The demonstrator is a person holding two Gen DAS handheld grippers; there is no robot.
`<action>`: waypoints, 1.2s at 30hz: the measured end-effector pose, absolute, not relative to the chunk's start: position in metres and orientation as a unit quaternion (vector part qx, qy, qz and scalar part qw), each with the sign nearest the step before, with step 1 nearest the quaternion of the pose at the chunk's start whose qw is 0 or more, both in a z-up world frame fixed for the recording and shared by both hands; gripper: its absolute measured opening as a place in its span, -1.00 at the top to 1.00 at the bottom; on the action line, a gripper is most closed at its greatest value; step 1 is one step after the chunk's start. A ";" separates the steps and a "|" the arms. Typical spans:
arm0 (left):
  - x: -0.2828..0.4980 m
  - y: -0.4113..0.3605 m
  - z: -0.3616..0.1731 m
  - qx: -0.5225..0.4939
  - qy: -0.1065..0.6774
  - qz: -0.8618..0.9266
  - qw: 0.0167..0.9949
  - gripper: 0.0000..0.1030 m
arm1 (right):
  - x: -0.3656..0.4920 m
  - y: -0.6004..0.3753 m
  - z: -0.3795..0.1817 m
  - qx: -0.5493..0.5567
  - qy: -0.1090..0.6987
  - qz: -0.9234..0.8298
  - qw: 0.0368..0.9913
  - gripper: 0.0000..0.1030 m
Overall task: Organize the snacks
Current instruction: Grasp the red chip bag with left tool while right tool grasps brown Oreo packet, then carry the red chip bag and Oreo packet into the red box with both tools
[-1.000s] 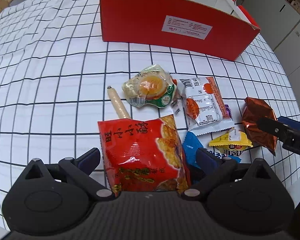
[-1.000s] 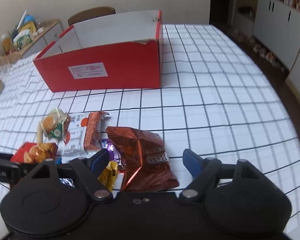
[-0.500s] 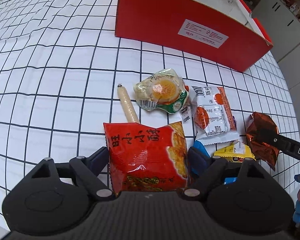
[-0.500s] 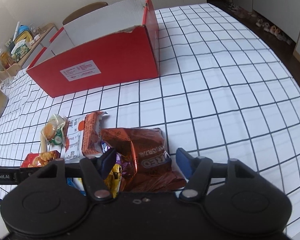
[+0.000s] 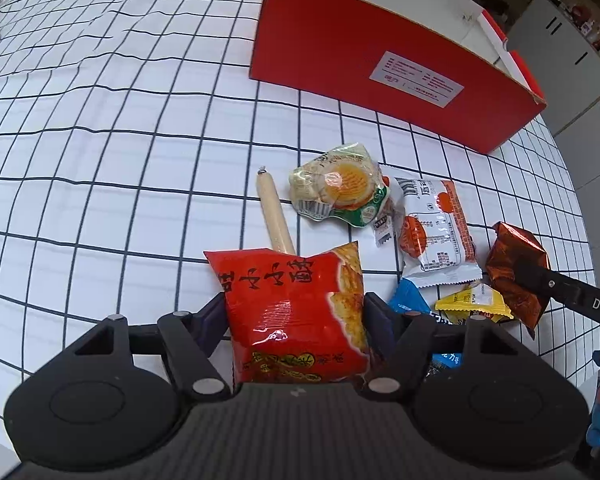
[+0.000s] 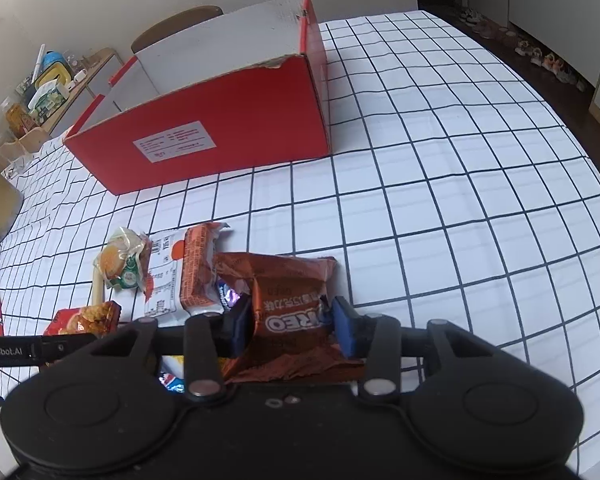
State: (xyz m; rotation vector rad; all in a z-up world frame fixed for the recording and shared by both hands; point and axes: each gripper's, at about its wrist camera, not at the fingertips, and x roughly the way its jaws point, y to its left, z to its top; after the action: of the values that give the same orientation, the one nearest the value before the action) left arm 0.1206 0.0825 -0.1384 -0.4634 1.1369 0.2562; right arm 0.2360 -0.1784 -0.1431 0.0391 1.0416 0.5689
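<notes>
My left gripper (image 5: 294, 314) pinches a red cracker bag (image 5: 292, 308), my right gripper (image 6: 286, 320) a brown Oreo packet (image 6: 290, 300), both at the near edge of the snack pile on the checked tablecloth (image 6: 440, 200); the red box (image 6: 220, 128) stands farther back.

Red snack bag (image 5: 296, 312) between left gripper (image 5: 294, 316) pads: glossy crinkled plastic film. Brown Oreo pack (image 6: 290, 312) between right gripper (image 6: 288, 320) pads: shiny metallic foil, creased. Gripper bodies: matt black plastic; pads (image 6: 344, 330): blue, rubbery look. Red box (image 6: 220, 136) ahead: matt cardboard, paper label. Tablecloth (image 6: 440, 208): matt grid-printed cloth, slightly wrinkled.
</notes>
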 end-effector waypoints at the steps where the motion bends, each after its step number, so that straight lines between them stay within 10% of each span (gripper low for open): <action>1: 0.119 0.084 -0.137 -0.218 0.530 0.121 0.810 -0.37 | 0.235 -0.178 -0.142 0.018 0.488 0.268 0.830 0.23; 36: 0.152 0.079 -0.009 -0.180 0.420 0.097 0.884 -0.31 | 0.231 -0.157 -0.018 0.001 0.353 0.328 0.876 0.29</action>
State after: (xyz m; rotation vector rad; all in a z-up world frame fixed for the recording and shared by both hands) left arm 0.1523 0.0791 -0.0087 -0.3740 0.8734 0.2026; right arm 0.2310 -0.1572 -0.0184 0.0011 0.7358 0.6846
